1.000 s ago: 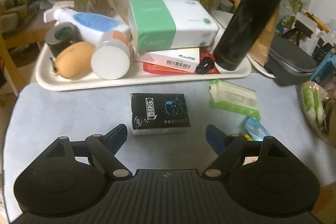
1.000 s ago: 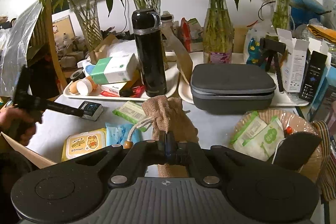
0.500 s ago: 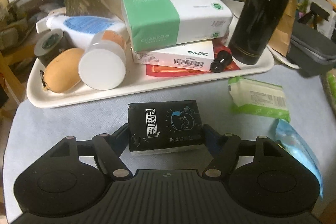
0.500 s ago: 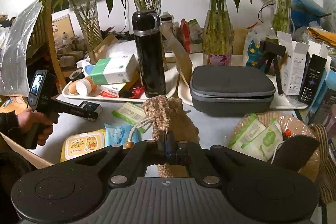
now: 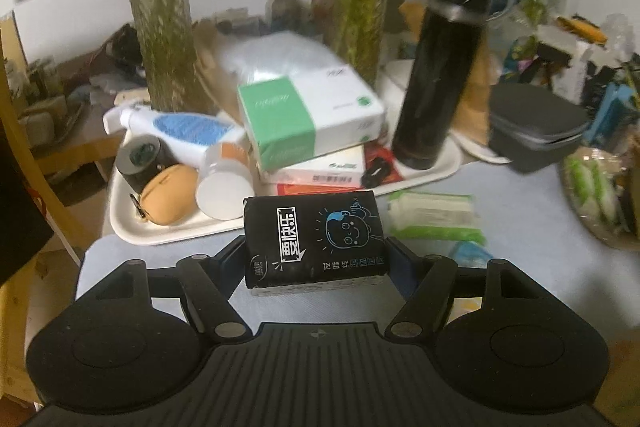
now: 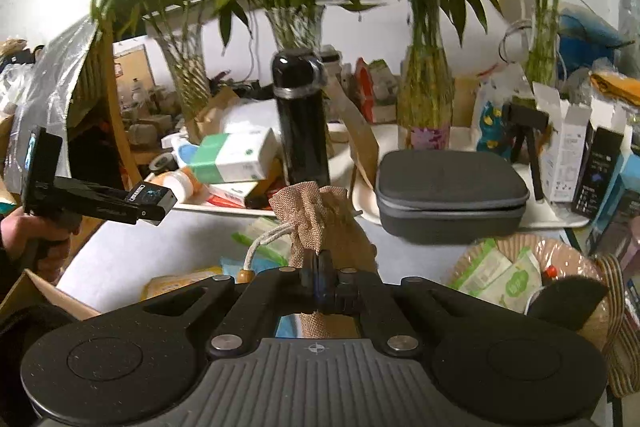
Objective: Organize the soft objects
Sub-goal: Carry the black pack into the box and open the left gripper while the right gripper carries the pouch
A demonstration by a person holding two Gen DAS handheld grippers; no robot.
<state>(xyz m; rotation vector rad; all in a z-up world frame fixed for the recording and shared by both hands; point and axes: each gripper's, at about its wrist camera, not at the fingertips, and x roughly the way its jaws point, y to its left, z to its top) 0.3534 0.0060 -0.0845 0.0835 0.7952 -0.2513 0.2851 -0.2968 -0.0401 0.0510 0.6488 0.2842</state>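
The black tissue pack (image 5: 314, 241), a soft rectangular packet in glossy film printed with white characters and a blue cartoon face, sits clamped between the two fingers of the left gripper (image 5: 316, 255), whose jaws stand about two-thirds apart with a pad pressed against each short end; the right wrist view shows the pack (image 6: 152, 195) raised clear of the pale blue tablecloth (image 5: 520, 227). The right gripper (image 6: 317, 265) is pinched fully together on the gathered neck of a coarse burlap drawstring pouch (image 6: 320, 215), whose white cord (image 6: 262, 241) ends in a wooden bead. Just beyond the pack lies a cream plastic tray (image 5: 120, 223) crowded with a green-and-white tissue box (image 5: 308, 119) on flatter boxes, a white bottle (image 5: 180, 127) lying on its side, a tan oval pouch (image 5: 170, 193), a white-capped jar (image 5: 222, 189) and a roll of black tape (image 5: 142, 159). A tall black cylindrical flask (image 5: 436, 75) stands upright at the tray's right end. On the cloth to the right rests a green-edged wipes packet (image 5: 434, 217), with a pale blue packet (image 5: 470, 251) beside it. A grey hard-shell zip case (image 6: 450, 195) sits on a second tray, and a woven basket (image 6: 560, 255) holding green-and-white sachets stands near the right edge. Glass vases of bamboo stems (image 6: 424, 87) line the back.
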